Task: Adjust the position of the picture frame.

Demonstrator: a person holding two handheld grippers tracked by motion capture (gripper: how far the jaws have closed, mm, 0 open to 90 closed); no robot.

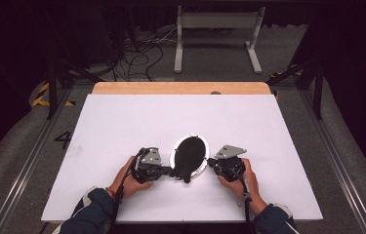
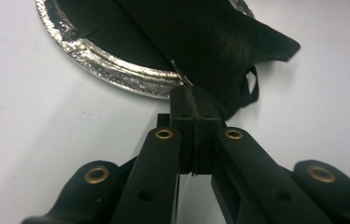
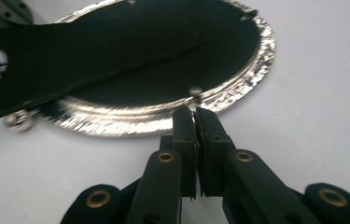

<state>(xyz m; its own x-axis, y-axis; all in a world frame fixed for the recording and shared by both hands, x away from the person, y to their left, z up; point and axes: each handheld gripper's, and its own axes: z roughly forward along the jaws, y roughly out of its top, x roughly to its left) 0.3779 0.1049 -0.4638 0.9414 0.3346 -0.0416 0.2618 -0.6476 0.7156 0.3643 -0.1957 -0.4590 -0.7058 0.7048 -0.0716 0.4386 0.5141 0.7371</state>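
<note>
Both forearms reach in low; my left gripper and right gripper face inward, fingers pressed together.

A matt black cloth piece covers a shiny silver oval foil tray with a crinkled, glittering rim at frame centre. The flat tabletop is plain white, with a pale wooden edge strip above. Both grippers' jaws are black with brass-coloured rivets.

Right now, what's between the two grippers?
In the high view, the silver oval tray with black fabric over it lies between the left gripper and right gripper.
</note>
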